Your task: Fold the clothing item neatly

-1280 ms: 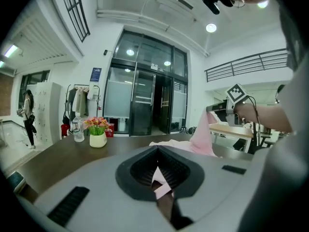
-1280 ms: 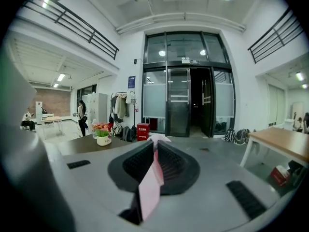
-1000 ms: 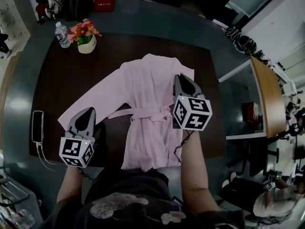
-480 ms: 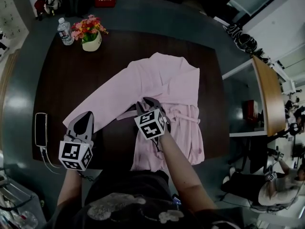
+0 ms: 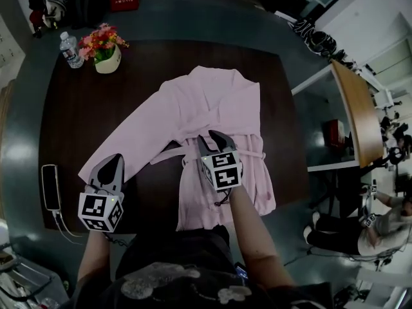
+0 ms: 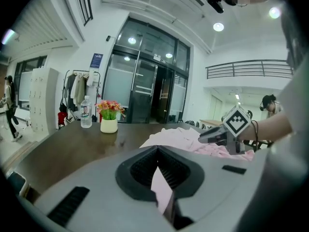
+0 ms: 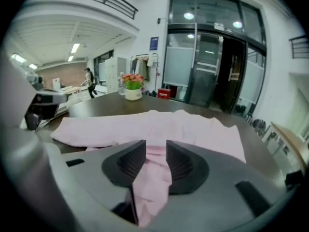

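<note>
While left gripper [image 5: 116,161] jaws clamp the robe [image 5: 215,102], right gripper [image 5: 216,136] jaws, just opening, straddle it.

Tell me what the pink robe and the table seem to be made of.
Pink robe: thin, soft, matte cloth; it creases and drapes limply. Table: dark wood or wood-look veneer, cannot tell which; smooth top with a slight sheen.

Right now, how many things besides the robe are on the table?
3: water bottle and flower pot at the far-left corner, phone at the near-left edge; more may be hidden.
</note>
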Action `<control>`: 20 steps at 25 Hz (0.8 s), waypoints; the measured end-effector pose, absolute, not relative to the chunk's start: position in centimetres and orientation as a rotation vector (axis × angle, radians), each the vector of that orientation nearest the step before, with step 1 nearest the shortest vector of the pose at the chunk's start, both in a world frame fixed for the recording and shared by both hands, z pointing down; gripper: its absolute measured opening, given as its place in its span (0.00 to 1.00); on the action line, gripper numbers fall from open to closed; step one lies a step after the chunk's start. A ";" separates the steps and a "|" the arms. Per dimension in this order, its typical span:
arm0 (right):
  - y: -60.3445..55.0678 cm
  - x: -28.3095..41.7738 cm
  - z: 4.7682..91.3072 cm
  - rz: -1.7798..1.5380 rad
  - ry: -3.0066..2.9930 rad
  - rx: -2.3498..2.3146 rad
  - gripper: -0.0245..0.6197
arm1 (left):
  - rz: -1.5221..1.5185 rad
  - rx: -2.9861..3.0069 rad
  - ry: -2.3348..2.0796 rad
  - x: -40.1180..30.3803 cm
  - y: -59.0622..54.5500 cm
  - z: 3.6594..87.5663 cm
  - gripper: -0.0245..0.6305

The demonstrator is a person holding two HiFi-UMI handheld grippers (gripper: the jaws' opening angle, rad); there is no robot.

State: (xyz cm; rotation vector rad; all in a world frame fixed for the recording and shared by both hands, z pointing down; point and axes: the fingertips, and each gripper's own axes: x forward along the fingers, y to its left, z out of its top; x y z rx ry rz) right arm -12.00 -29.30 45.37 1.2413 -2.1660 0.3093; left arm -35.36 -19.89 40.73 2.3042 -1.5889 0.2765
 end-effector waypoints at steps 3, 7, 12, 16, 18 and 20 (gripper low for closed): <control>-32.3 -9.8 46.4 0.422 -2.138 1.313 0.22 | 0.288 2.307 -1.583 -34.4 -20.6 40.9 0.05; -34.6 -10.5 49.4 0.534 -2.108 1.225 0.22 | 0.302 2.284 -1.592 -33.6 -21.4 40.9 0.05; -35.9 -11.4 48.6 0.622 -2.139 1.250 0.05 | 0.328 2.254 -1.604 -33.5 -22.1 41.1 0.05; -38.5 -13.6 43.8 0.555 -2.260 1.300 0.05 | 0.341 2.223 -1.627 -34.3 -22.6 41.5 0.05; -40.0 -15.7 41.2 0.502 -2.337 1.285 0.05 | 0.349 2.210 -1.642 -34.8 -22.6 41.6 0.05; -41.2 -18.3 39.3 0.461 -2.400 1.240 0.05 | 0.358 2.196 -1.657 -35.2 -22.6 41.6 0.05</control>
